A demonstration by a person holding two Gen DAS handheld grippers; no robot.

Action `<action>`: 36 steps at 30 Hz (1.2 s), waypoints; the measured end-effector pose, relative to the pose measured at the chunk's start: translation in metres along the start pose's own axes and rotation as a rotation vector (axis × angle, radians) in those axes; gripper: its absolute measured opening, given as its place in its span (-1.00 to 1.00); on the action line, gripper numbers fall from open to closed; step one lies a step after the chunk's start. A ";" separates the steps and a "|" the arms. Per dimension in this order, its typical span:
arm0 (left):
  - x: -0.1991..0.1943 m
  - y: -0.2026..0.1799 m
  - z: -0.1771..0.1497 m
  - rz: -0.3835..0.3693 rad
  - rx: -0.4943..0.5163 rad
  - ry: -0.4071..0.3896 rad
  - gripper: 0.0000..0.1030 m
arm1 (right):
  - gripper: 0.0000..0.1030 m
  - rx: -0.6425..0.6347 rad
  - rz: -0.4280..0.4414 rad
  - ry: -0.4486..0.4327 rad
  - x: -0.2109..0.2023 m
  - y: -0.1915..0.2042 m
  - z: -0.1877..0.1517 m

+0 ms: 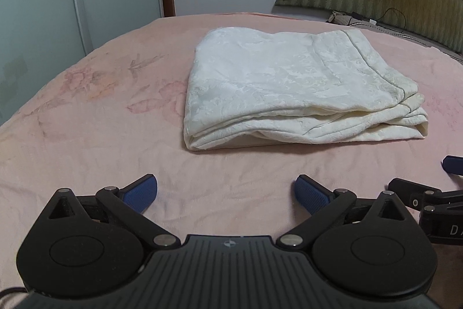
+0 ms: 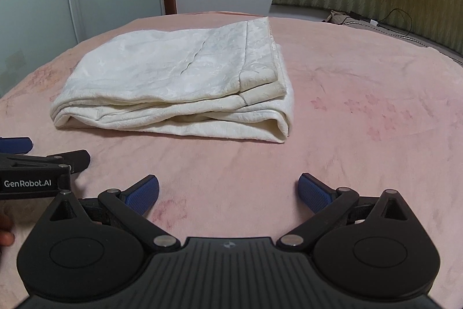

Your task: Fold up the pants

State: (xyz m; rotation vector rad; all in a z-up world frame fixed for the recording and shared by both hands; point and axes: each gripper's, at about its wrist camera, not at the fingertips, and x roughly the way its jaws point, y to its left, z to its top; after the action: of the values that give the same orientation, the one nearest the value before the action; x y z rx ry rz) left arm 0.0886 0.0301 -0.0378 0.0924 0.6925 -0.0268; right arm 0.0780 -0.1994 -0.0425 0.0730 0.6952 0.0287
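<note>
Kid: Left wrist view shows the white pants (image 1: 301,89) folded up on the pink bed (image 1: 86,106). Why is nobody holding them?

Helper: I think the folding is done. The left gripper (image 1: 225,194) and right gripper (image 2: 228,193) both sit wide apart, empty, near the pants.

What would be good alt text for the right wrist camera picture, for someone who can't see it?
A folded cream-white pair of pants lies in a neat stack on a pink blanket-covered bed. In the foreground the right gripper, black with blue pads, is open and empty above the blanket, short of the pants. The left gripper shows at the left edge.
</note>
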 end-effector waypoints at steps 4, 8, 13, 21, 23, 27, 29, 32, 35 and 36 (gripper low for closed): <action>0.000 0.001 0.000 -0.004 -0.005 0.001 1.00 | 1.00 0.000 -0.001 0.000 0.001 0.001 0.000; 0.000 0.001 0.000 -0.004 -0.005 0.001 1.00 | 1.00 -0.001 -0.002 0.001 0.001 0.001 0.001; 0.000 0.001 -0.001 -0.005 -0.006 0.002 1.00 | 1.00 0.005 -0.013 0.003 0.002 0.002 0.001; 0.000 0.001 0.000 -0.005 -0.009 0.002 1.00 | 1.00 0.019 -0.030 0.018 0.005 0.004 0.004; 0.000 0.001 0.000 -0.004 -0.008 0.002 1.00 | 1.00 0.022 -0.032 0.018 0.007 0.004 0.005; 0.000 0.001 0.000 -0.004 -0.009 0.002 1.00 | 1.00 0.022 -0.033 0.006 0.008 0.004 0.004; 0.000 0.001 0.000 -0.004 -0.008 0.002 1.00 | 1.00 0.026 -0.029 0.003 0.007 0.003 0.003; 0.000 0.001 0.000 -0.005 -0.009 0.002 1.00 | 1.00 0.027 -0.029 0.002 0.006 0.003 0.003; 0.000 0.001 0.000 -0.005 -0.009 0.002 1.00 | 1.00 0.027 -0.029 0.002 0.007 0.003 0.003; 0.000 0.001 0.000 -0.004 -0.008 0.002 1.00 | 1.00 0.027 -0.029 0.002 0.007 0.003 0.003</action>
State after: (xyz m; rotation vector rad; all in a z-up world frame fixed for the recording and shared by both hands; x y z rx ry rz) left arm 0.0884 0.0310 -0.0379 0.0827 0.6951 -0.0281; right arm 0.0848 -0.1959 -0.0444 0.0884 0.6987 -0.0087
